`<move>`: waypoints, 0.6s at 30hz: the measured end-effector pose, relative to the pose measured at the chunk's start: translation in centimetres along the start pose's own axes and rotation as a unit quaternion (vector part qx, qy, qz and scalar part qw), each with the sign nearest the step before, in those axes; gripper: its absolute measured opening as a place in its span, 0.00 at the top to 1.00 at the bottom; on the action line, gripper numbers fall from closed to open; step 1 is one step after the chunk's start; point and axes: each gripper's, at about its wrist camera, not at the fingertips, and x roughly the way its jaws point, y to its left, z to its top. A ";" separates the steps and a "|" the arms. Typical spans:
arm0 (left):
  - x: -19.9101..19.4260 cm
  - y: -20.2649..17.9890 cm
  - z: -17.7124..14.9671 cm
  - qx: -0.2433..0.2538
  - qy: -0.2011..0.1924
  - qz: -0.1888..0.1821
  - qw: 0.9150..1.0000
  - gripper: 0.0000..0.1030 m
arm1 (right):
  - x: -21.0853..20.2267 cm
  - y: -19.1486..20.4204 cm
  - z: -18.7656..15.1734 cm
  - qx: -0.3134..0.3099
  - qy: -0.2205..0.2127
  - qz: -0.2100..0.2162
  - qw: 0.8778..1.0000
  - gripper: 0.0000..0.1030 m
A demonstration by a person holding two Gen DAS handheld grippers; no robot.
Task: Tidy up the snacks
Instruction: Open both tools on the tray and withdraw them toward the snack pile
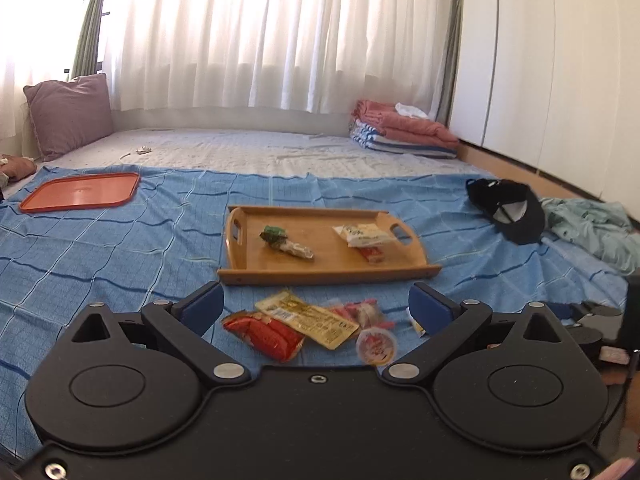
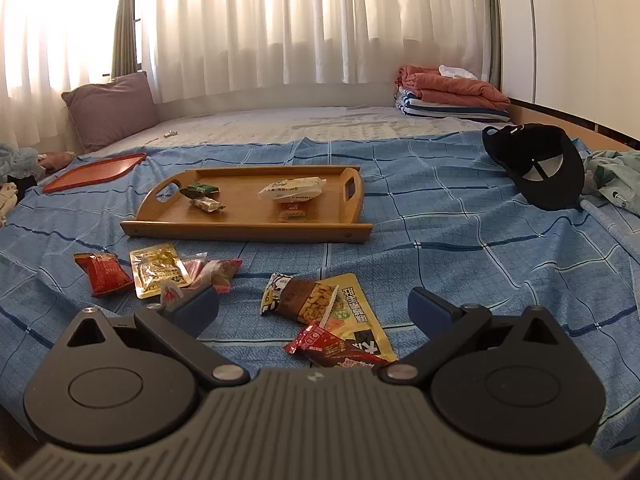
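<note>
- Small red packet [image 1: 372, 255] on wooden tray [image 1: 320, 276]: far end hidden under a pale packet [image 1: 366, 235].
- Yellow packet [image 1: 416, 322] on blue sheet [image 1: 100, 248]: mostly behind left gripper's right finger [image 1: 430, 306].
- Large yellow packet [image 2: 360, 320]: near end cut by right gripper's body.
- Packet print: too small to read.
- Small item [image 1: 143, 150] near mattress's far-left corner: unidentifiable.

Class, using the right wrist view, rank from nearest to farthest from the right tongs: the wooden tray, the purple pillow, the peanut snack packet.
1. Peanut snack packet, just ahead of the right tongs.
2. Wooden tray, mid-bed, left of centre.
3. Purple pillow, far left by the curtains.
</note>
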 end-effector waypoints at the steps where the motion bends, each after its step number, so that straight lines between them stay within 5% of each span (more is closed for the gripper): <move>1: 0.5 -0.1 -0.6 0.003 0.002 0.008 1.000 0.04 | 0.1 0.0 -0.2 -0.003 0.000 -0.003 1.000 0.00; 9: 6.3 0.1 -5.0 0.019 0.009 0.074 0.997 0.04 | 1.2 0.2 -2.6 -0.036 -0.005 -0.047 0.998 0.00; 18: 13.1 2.0 -6.8 -0.029 0.034 0.102 0.994 0.04 | 2.9 -0.1 -4.5 -0.023 0.015 -0.064 0.998 0.05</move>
